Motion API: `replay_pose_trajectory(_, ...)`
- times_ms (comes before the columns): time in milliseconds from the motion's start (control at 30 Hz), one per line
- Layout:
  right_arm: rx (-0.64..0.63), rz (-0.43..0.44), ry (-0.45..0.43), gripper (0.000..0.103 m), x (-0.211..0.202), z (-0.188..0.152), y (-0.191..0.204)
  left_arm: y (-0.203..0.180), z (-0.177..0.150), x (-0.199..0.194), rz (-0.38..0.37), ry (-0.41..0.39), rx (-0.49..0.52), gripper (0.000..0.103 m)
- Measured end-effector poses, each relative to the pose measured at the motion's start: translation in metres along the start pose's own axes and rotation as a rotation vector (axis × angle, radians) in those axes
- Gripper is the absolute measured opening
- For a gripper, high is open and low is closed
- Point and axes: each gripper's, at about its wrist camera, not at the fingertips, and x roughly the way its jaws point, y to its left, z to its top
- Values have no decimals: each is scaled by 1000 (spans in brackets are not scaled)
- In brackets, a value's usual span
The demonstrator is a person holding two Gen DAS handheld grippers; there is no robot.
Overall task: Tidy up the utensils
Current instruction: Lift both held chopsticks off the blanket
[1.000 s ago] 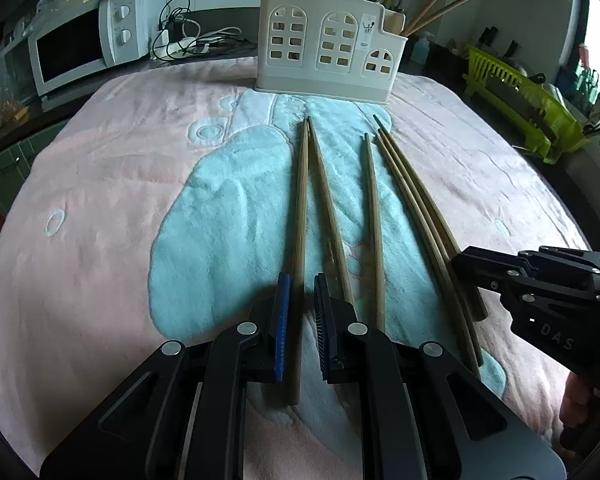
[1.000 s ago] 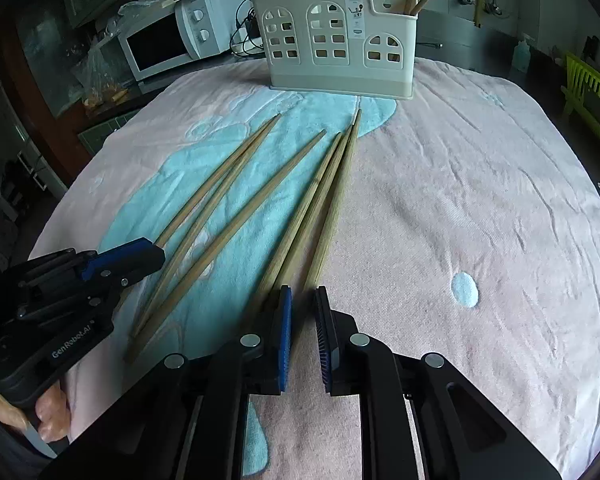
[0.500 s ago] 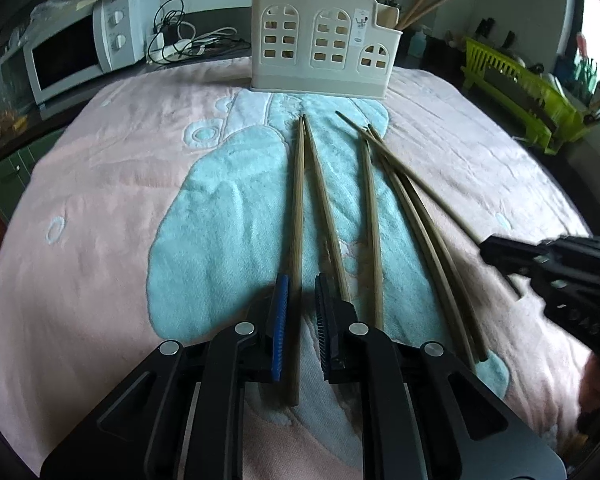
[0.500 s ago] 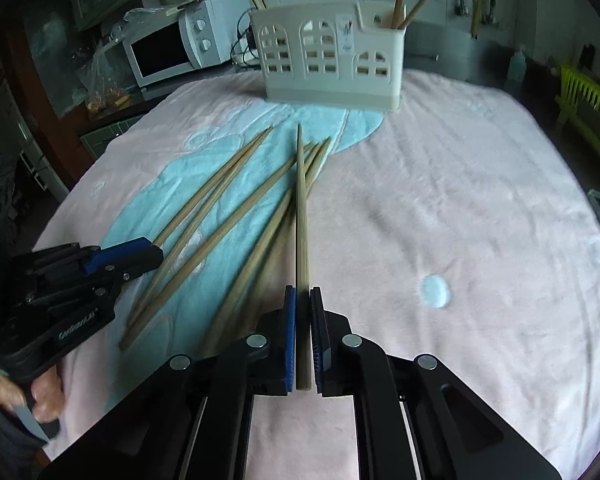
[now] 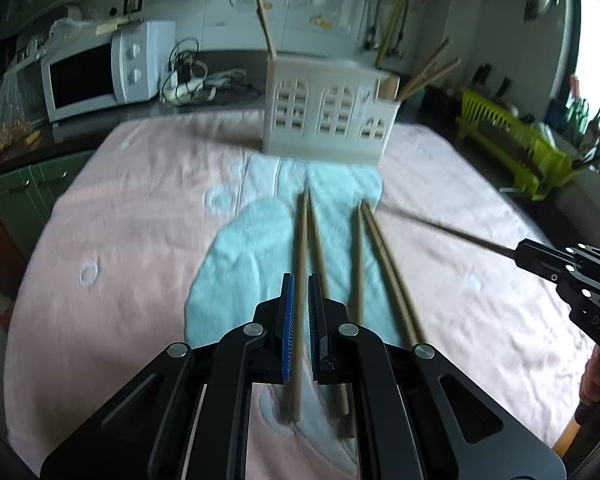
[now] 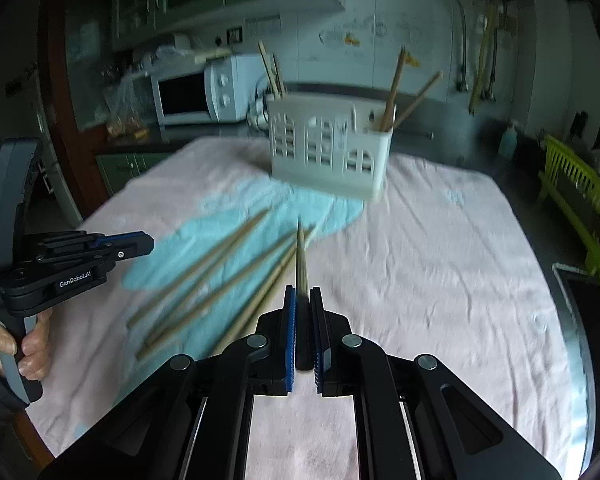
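The left gripper (image 5: 299, 312) is clamped on one chopstick (image 5: 300, 248), its jaws having just closed onto it; the stick runs straight ahead from between the blue pads, its far tip toward the holder. The right gripper (image 6: 303, 320) is likewise pinched tight on a second chopstick (image 6: 301, 256), which points forward from its pads and is lifted off the cloth. Just right of the left gripper's stick, three more loose chopsticks (image 5: 384, 256) lie on the towel; from the right gripper they fan out ahead and to its left. Beyond both grippers stands the white utensil holder (image 5: 328, 120), with several chopsticks already upright in its end compartments. Everything sits on a pink and blue towel (image 5: 140, 208). Farther behind the holder, to the left, is a white microwave (image 5: 100, 76); far right, a green dish rack (image 5: 512, 140).
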Motion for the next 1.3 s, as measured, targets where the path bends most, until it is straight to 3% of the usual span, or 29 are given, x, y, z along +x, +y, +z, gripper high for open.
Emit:
replay_pose_trajectory(133,2,5,-46,7,-8,12,-2,0,1,-2,-2,16,12,6)
replay_pose_trajectory(300,7,25,-67,7,-11,20,-2,1,-20,14,-16,104,17,10)
replay_pose_trajectory(367,7,27,-76,7,-13,24,-1,2,-26,21,-19,129,14,17)
replay_pose_trajectory(433,6,35,-82,7,-14,26,0,5,-32,29,-6,151,2,38)
replay_pose_trajectory(467,4,38,-85,7,-15,27,1,5,-34,32,-1,158,0,38)
replay_pose_trajectory(667,-3,35,-94,7,-16,32,2,-1,-43,41,33,168,48,33)
replay_pose_trajectory(833,-2,37,-99,7,-15,34,1,-2,-42,40,77,162,69,13)
replay_pose_trajectory(967,-7,35,-108,7,-17,37,2,-8,-41,40,121,164,108,6)
replay_pose_trajectory(1100,-9,33,-116,7,-19,39,1,-5,-33,31,72,137,69,6)
replay_pose_trajectory(1300,2,32,-125,7,-21,41,-3,0,-6,1,31,29,27,5)
